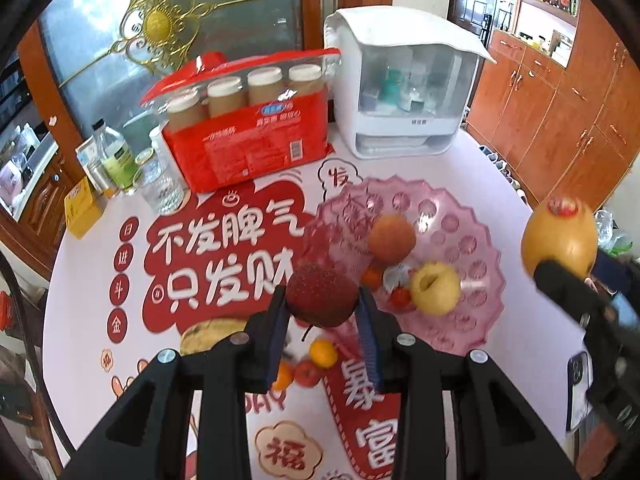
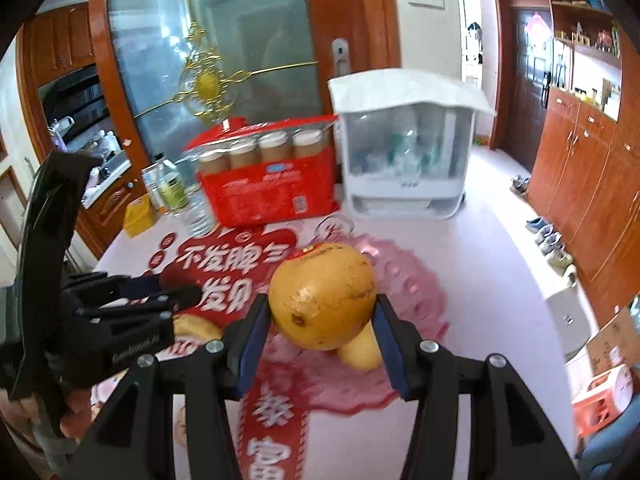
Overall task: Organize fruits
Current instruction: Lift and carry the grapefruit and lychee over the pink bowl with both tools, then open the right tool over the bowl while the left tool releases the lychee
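The surface (image 1: pixel 500 184) is a round table under a pale cloth printed with red banners and large Chinese characters. At its far edge stands a white cabinet (image 1: pixel 404 92) with a clear front, and just left of it a red pack (image 1: pixel 252 132) of four capped jars. Further left sit a cluster of bottles (image 1: pixel 120 156) and a yellow box (image 1: pixel 82 210).

Nearer the middle lies a pink plate (image 1: pixel 460 216) with a scalloped rim. On it rest a peach (image 1: pixel 391 238), a yellow apple (image 1: pixel 435 288), a small orange fruit (image 1: pixel 372 277) and a small red fruit (image 1: pixel 401 297), all close together near the plate's centre.

The right hand-held gripper (image 2: pixel 322 324) is clamped on a big yellow pomelo (image 2: pixel 324 294) with a red sticker on top; both blue pads press its sides, and it hangs in the air above the plate. From the left wrist view the same pomelo (image 1: pixel 559 236) shows at the right edge, held aloft.

The left hand-held gripper (image 1: pixel 323 316) grips a dark red speckled fruit (image 1: pixel 322 295) between its blue pads, raised over the near-left rim of the plate.

Below it, on the cloth, lie a tan fruit (image 1: pixel 212 334) partly hidden by the gripper, a tangerine (image 1: pixel 323 353), a small red apple (image 1: pixel 307 374) and another orange fruit (image 1: pixel 283 376), the last three bunched together.

A phone (image 1: pixel 578 392) lies at the right edge of the surface.
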`<state>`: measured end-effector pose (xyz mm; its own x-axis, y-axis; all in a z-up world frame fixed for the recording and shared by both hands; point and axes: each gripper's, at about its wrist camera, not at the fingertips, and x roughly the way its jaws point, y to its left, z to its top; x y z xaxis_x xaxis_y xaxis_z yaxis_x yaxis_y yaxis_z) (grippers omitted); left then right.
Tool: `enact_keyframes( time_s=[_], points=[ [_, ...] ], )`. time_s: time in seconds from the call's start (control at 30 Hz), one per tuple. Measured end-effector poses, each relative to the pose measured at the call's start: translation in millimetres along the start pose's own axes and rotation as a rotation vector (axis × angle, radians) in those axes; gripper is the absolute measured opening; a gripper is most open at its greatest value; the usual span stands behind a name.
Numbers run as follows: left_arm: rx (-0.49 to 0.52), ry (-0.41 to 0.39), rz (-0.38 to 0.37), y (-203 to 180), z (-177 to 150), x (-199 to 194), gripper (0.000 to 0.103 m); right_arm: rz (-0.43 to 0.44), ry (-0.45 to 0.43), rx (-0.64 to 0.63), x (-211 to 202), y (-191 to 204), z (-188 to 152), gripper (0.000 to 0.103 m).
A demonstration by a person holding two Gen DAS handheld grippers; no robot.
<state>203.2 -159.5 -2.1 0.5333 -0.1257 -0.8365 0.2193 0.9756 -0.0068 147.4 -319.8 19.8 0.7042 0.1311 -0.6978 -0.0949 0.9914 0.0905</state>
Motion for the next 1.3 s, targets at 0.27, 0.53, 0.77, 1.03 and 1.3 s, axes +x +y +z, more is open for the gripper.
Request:
enact_keyframes(
  time_s=[0.27, 0.53, 0.77, 1.03, 1.3],
  points=[
    [-0.018, 0.034, 0.019, -23.8, 14.1, 42.7, 0.032, -0.052, 0.040, -0.029, 44.5, -32.4, 25.7, 0.052],
    [-0.001, 0.118, 0.040, -44.2, -0.5, 106.7, 0.032, -0.067, 0.191, -0.018, 116.8, -52.8, 1.0, 0.052],
    [-0.001, 0.174, 0.030, -53.1, -6.3, 149.2, 0.032, -0.080, 0.299, 0.006, 171.4, -65.7, -21.9, 0.052],
    [-0.001, 0.219, 0.019, -58.3, -11.4, 179.0, 0.032, -0.073, 0.357, 0.034, 202.3, -73.8, -35.1, 0.052],
    [-0.003, 0.272, -0.016, -58.1, -17.3, 195.1, 0.070, -0.062, 0.349, 0.037, 209.6, -75.3, -34.1, 0.054]
  ],
)
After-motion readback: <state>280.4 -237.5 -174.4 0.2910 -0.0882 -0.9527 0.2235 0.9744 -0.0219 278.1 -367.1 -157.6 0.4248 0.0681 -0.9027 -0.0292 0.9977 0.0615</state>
